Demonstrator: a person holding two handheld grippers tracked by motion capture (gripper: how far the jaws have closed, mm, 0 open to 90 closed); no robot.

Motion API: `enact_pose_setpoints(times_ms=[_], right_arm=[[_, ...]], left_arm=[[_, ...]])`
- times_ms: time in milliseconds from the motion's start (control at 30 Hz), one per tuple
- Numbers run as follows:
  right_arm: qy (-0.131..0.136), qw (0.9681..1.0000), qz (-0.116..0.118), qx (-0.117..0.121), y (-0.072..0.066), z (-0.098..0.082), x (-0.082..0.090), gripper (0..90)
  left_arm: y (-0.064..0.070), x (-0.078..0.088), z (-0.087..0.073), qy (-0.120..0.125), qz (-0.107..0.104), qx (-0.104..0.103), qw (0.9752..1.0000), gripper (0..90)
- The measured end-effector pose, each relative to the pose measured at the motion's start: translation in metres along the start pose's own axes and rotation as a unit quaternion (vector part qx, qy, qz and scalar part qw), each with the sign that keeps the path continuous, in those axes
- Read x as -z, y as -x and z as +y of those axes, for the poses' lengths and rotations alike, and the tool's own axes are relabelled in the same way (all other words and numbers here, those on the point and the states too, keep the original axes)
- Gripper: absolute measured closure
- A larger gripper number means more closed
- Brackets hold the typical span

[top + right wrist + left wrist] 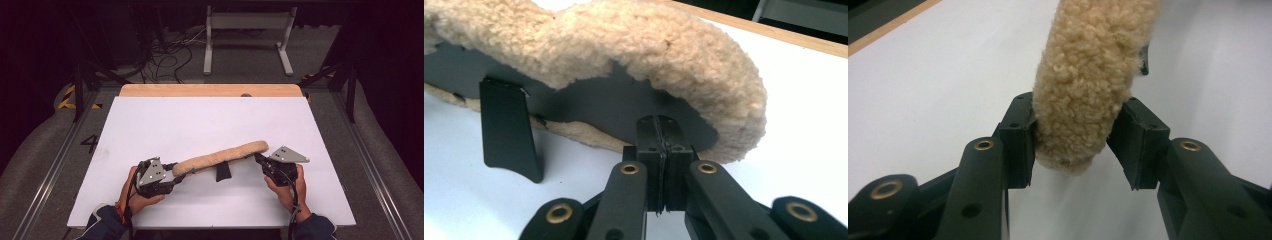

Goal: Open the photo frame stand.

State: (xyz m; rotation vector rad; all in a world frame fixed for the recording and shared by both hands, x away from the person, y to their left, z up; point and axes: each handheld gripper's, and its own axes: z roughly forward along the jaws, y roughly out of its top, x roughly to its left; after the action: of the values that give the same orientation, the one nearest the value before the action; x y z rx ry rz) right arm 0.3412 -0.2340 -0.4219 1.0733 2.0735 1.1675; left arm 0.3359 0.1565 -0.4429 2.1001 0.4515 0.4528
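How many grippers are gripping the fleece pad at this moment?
2. The left gripper clamps the near-left end of the pad; the right gripper is shut on the black backing at its far-right end.

L gripper (172, 176) fingers (1018, 135) clamp fleece pad (222, 157); R gripper (260, 160) fingers pinched together on pad edge.
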Motion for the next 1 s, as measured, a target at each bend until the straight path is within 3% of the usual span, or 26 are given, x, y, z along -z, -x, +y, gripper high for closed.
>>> enact_pose_setpoints(times_ms=[267, 533, 1000], right_arm=[[0.007, 0.9998, -0.017, -0.007, 0.004, 0.001, 0.001, 90.0], [0.013, 0.9997, -0.021, -0.004, 0.007, 0.002, 0.001, 90.0], [0.018, 0.9995, -0.025, -0.009, 0.007, 0.002, -0.002, 90.0]], left_arm=[[0.001, 0.003, 0.0, 0.002, -0.002, 0.0, 1.0, 56.4], [0.002, 0.016, 0.0, 0.029, -0.006, 0.016, 0.9994, 57.9], [0.0, 0.014, -0.001, 0.029, -0.01, 0.017, 0.9994, 59.1]])
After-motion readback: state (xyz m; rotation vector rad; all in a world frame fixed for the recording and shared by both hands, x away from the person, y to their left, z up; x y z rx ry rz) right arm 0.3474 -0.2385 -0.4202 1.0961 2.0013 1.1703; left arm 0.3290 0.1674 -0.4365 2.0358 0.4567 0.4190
